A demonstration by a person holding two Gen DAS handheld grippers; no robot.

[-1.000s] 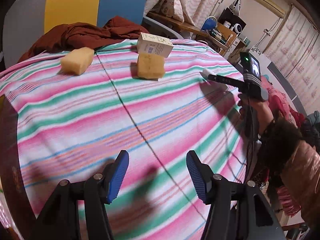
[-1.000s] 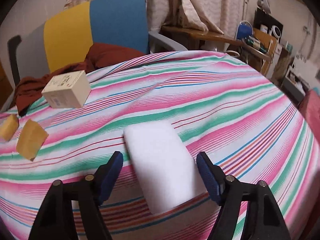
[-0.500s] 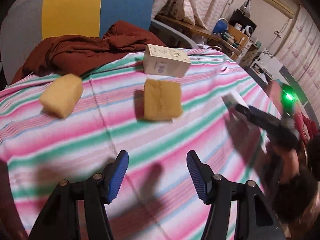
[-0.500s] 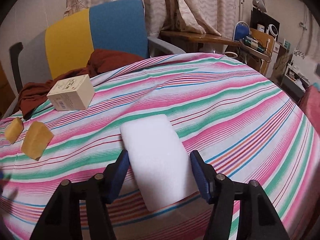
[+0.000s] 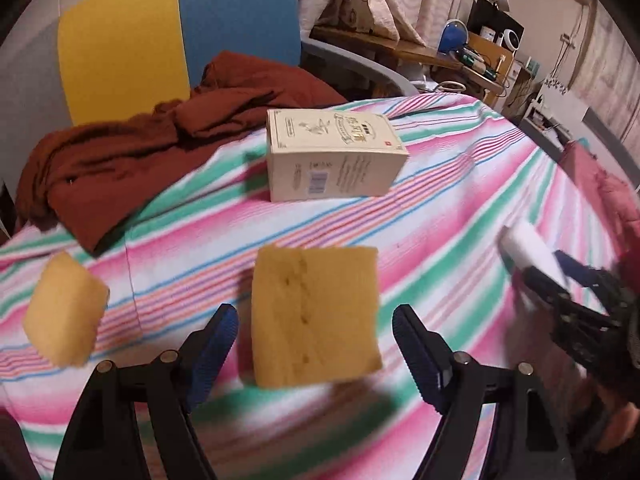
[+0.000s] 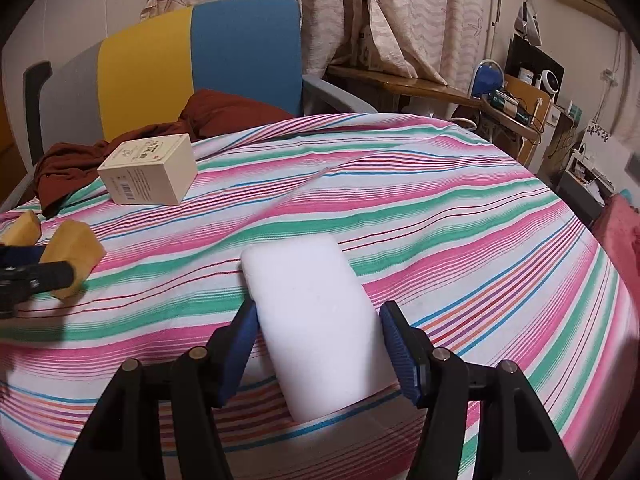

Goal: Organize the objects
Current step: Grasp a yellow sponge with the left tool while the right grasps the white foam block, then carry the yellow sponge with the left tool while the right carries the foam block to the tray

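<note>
On the striped tablecloth [image 6: 460, 208] 4 loose things are in play: 2 yellow sponges, a cream carton and a white foam block. The right gripper [image 6: 318, 344] has the white foam block [image 6: 312, 320] between its blue pads, which sit against the block's 2 long sides — a grip, as far as the right wrist view shows, after the jaws closed in on it and then settled. The block still looks to rest on the cloth, near the table's front edge. The left gripper [image 5: 316, 344] stands as wide as it goes, its jaws having just been opening, and the larger yellow sponge [image 5: 316, 316] lies between them with clear gaps on both sides, so nothing is held there yet. The smaller yellow sponge [image 5: 64, 312] lies well to the left of it, and the cream carton [image 5: 332, 156] sits farther back, near the rumpled brown garment [image 5: 132, 160] at the table's far edge. Judged from this, the tidying is at an early stage — no 2 things are stacked or lined up; one grasp is made, a second is about to be, and the smaller sponge and carton look untouched.
</note>
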